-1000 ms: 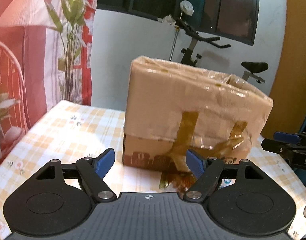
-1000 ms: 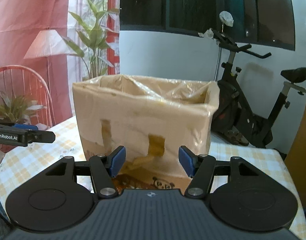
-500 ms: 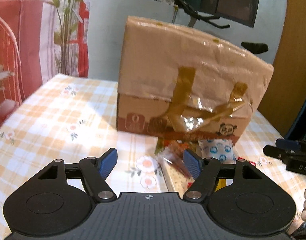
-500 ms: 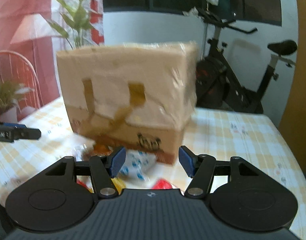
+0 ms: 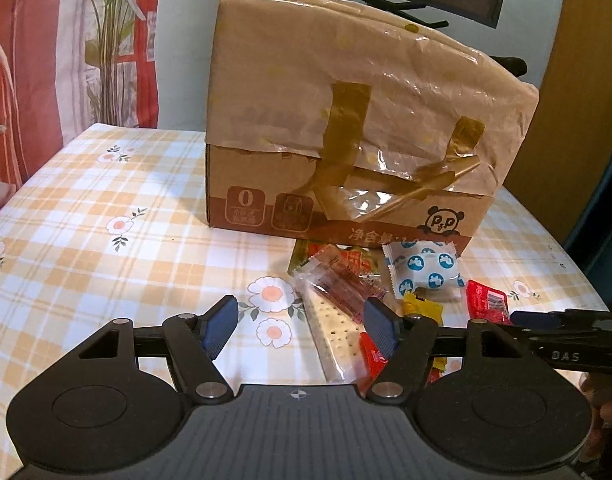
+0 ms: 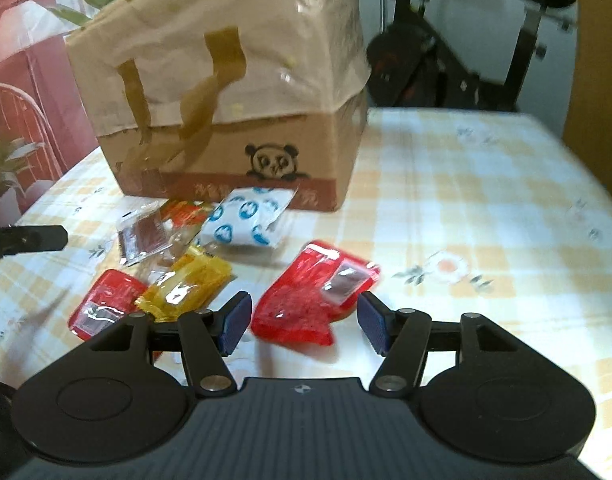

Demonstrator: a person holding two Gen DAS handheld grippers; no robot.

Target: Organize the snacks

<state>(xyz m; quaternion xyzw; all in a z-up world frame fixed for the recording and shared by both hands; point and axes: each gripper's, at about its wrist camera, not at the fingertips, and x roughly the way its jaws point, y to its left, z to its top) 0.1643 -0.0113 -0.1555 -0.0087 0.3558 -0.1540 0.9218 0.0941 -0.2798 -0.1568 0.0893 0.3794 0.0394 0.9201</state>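
A taped cardboard box [image 5: 358, 132] lined with plastic stands on the checked tablecloth; it also shows in the right wrist view [image 6: 233, 92]. Several snack packets lie in front of it: a white packet with blue dots [image 5: 424, 270] [image 6: 247, 222], a clear cracker packet [image 5: 334, 320], a yellow packet [image 6: 185, 290], a large red packet [image 6: 316, 300] and a smaller red one [image 6: 101, 304]. My left gripper [image 5: 299, 324] is open above the cracker packet. My right gripper [image 6: 303, 324] is open, just above the large red packet.
The table [image 5: 105, 216] has a floral checked cloth. An exercise bike [image 6: 486, 48] stands behind the table on the right. A plant [image 5: 105, 32] and a red curtain are at the back left. A red chair [image 6: 17, 120] stands at the left.
Both grippers have tilted down and moved lower toward the table. The snack packets in front of the box have come into view. Both stay open.
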